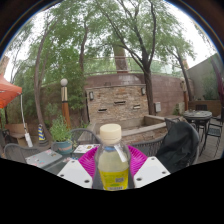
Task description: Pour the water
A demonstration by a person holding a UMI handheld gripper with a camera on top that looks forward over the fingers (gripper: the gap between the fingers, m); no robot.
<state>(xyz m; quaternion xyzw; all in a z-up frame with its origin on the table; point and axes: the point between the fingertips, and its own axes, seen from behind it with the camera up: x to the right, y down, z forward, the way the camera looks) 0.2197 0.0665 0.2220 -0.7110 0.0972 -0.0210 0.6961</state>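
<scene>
The gripper has its two fingers closed in against a plastic bottle — the magenta pads show at either side of the bottle's shoulders, pressed to it, so the bottle is held between them. The pale finger bodies spread out below the pads.

No table top shows directly under the bottle; it is held up in front of an outdoor patio. Beyond the fingers stands a stone or brick wall with a low ledge, and tall trees rise behind it against a bright sky. To one side a dark round table stands with dark metal chairs near it; to the other side are more chairs, a potted plant, a lamp post and the edge of a red umbrella.

The bottle is clear, filled with yellowish liquid, and capped with a cream-white cap — the cap is on. It stands upright, long axis vertical, cap pointing up toward the trees.
</scene>
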